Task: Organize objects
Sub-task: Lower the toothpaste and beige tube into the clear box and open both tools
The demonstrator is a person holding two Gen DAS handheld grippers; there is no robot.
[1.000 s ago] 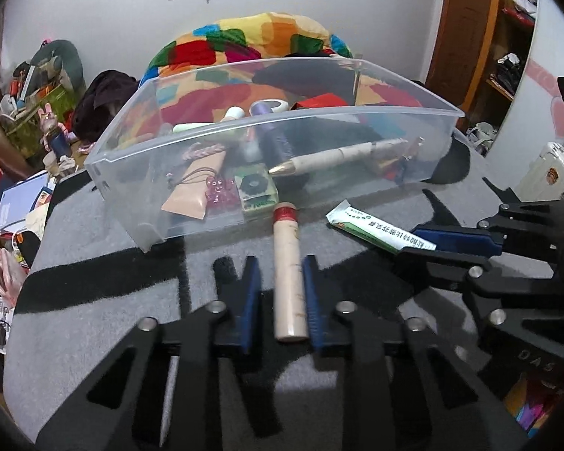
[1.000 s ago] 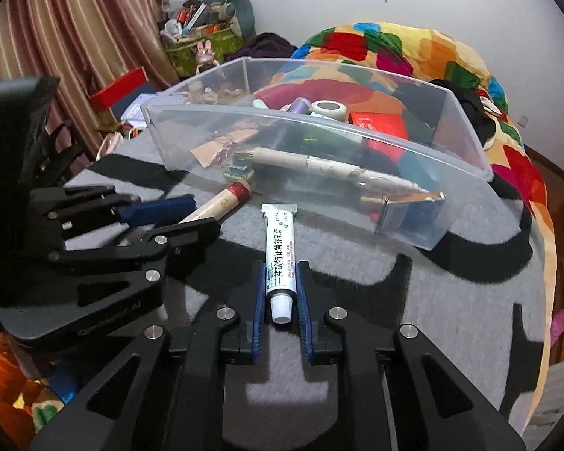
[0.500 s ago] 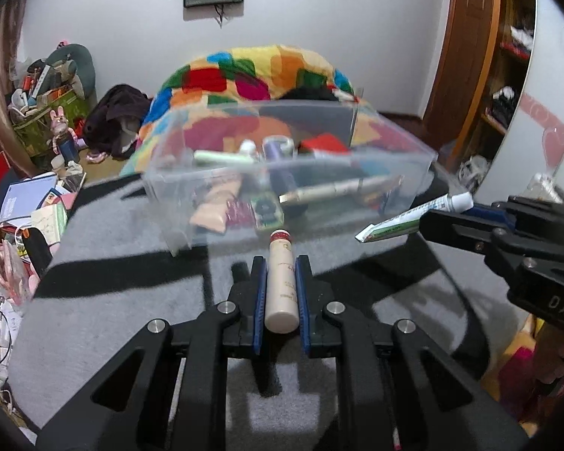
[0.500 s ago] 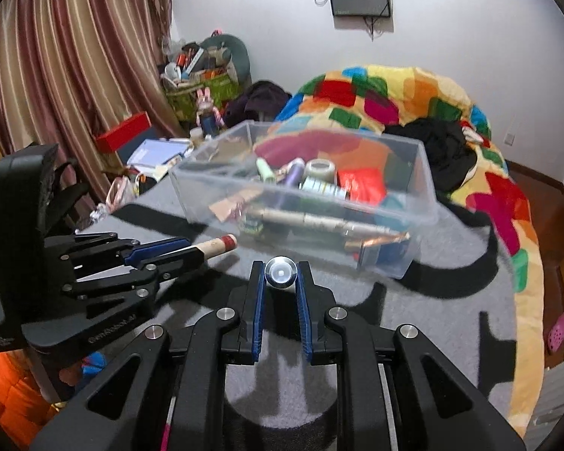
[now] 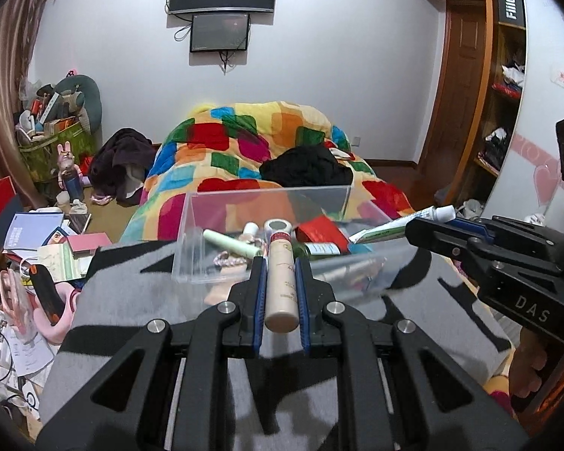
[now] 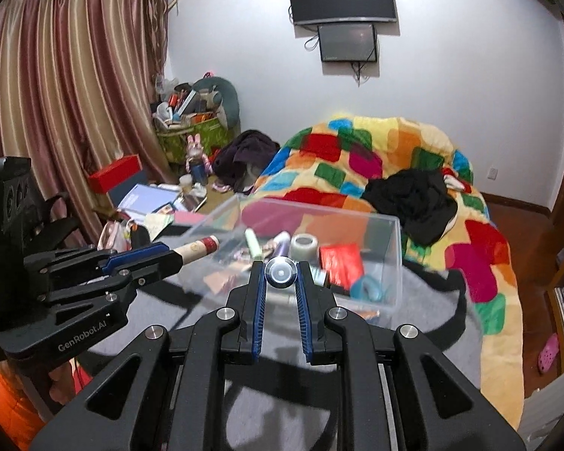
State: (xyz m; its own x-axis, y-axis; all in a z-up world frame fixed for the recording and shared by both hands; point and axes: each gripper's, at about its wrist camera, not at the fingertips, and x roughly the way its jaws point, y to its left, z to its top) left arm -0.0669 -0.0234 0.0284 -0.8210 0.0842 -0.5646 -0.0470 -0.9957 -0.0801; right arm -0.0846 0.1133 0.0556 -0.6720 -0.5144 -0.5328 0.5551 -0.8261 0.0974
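Note:
My left gripper (image 5: 279, 263) is shut on a beige bottle with a red band (image 5: 281, 285), held in the air just before the near wall of a clear plastic bin (image 5: 270, 191). From the right wrist view the same left gripper (image 6: 169, 257) and the beige bottle (image 6: 200, 247) hang at the bin's left corner. My right gripper (image 6: 279, 268) is shut on a white-and-green tube (image 6: 280, 273), seen cap end on, above the clear bin (image 6: 319, 208). In the left wrist view the right gripper (image 5: 425, 225) carries the tube (image 5: 387, 227) over the bin's right side.
The bin stands on a grey cloth with black shapes (image 5: 131, 300) and holds several small items, among them a red packet (image 6: 340, 263) and a tape roll (image 6: 304, 244). Behind it lies a colourful quilt (image 5: 252, 143). Floor clutter (image 5: 37, 233) lies left, a wooden shelf (image 5: 504, 112) right.
Both grippers have lifted off the grey cloth, each carrying its item upward and tilting nearer level. The bin now sits lower and smaller in both views.

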